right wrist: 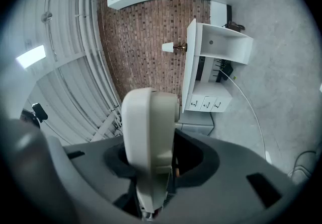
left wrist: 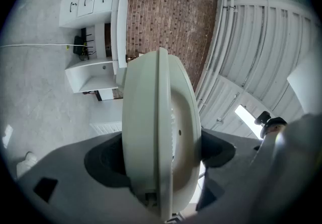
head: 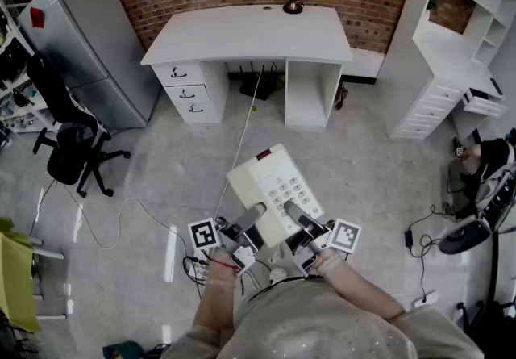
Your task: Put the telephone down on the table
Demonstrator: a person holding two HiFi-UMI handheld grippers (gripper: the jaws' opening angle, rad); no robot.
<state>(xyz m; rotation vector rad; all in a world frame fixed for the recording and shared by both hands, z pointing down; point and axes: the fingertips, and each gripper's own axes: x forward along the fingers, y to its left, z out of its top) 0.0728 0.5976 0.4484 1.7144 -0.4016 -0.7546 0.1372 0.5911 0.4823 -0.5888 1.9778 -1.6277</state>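
Fingers of the left gripper [head: 255, 213] and right gripper [head: 295, 212] clamp the telephone's [head: 270, 184] near edge, holding it above the floor. The table [head: 242, 36] stands at twelve o'clock, well apart. Carrying step: next, approach, then lower it flat.

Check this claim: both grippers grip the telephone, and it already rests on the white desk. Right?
No. The left gripper and right gripper grip the telephone, but the head view shows it held above the floor, short of the white desk.
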